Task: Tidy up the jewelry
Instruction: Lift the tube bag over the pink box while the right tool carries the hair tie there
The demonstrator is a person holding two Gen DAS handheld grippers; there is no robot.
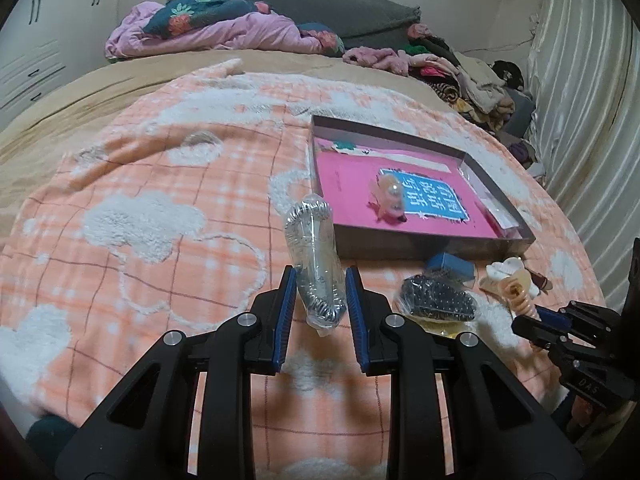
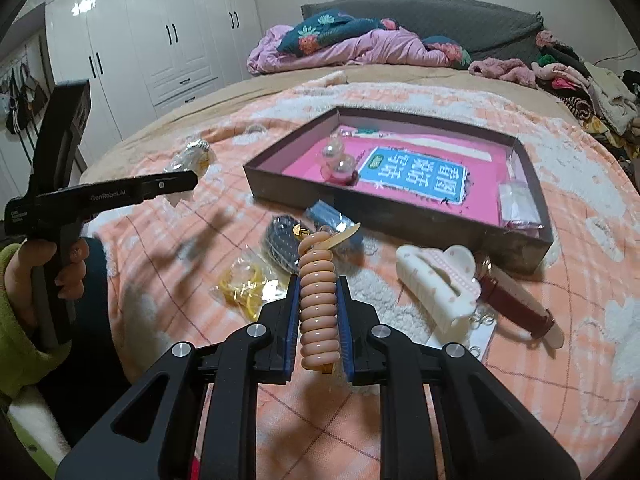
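I work on a bed spread with a peach plaid blanket [image 1: 120,184], wardrobes off to the left. My left gripper [image 1: 320,300] clasps a clear bag holding a silver chain [image 1: 316,264], lifted off the blanket, I judge so it can go to the box. Further right lie a yellow-filled bag [image 2: 244,284] and a dark beaded piece [image 1: 438,300] in plastic, waiting. My right gripper [image 2: 319,300] pinches a peach coil hair tie [image 2: 318,300] along its length, raised likewise. The open box [image 2: 288,188], pink-lined, sits beyond with a bauble piece [image 2: 340,164] inside. A white claw clip [image 2: 438,284] and watch [image 2: 516,304] lie rightmost.
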